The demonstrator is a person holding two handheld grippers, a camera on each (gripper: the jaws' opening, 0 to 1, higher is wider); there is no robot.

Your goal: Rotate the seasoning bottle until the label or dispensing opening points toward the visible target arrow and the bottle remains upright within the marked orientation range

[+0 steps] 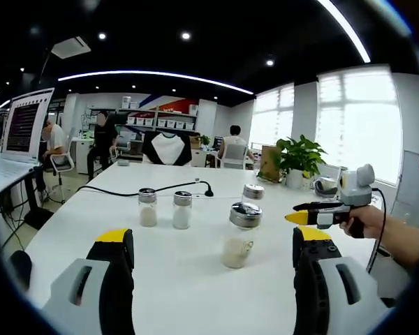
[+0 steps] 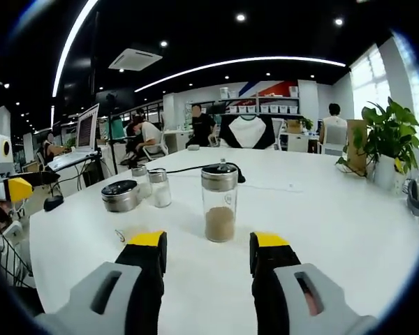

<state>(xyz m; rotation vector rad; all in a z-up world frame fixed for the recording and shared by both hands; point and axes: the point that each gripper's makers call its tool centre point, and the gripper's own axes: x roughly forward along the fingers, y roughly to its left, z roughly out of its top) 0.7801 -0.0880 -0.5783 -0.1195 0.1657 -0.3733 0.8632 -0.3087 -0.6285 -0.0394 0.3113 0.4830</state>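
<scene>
Right now, in my left gripper view, I see the left hand-held gripper (image 1: pixel 213 251) with its yellow-tipped jaws spread wide, holding nothing, above the white desk (image 1: pixel 91 230). Going left to right across that desk: two small shakers (image 1: pixel 165 208) stand upright just beside each other, both with metal caps and pale powder in the lower part. Next comes the seasoning bottle (image 1: pixel 241 234), a clear jar with a metal lid and a tan layer of seasoning at its bottom, standing between my jaws and beyond their tips. Behind it is another capped jar (image 1: pixel 253 192). At the right, a hand (image 1: pixel 357 225) holds the right hand-held gripper (image 1: pixel 298 212); its jaws look near together, but I cannot tell their state there.

In my right gripper view, a low metal tin (image 2: pixel 120 195) sits left; the bottle stands upright ahead of my parted, empty jaws.
</scene>
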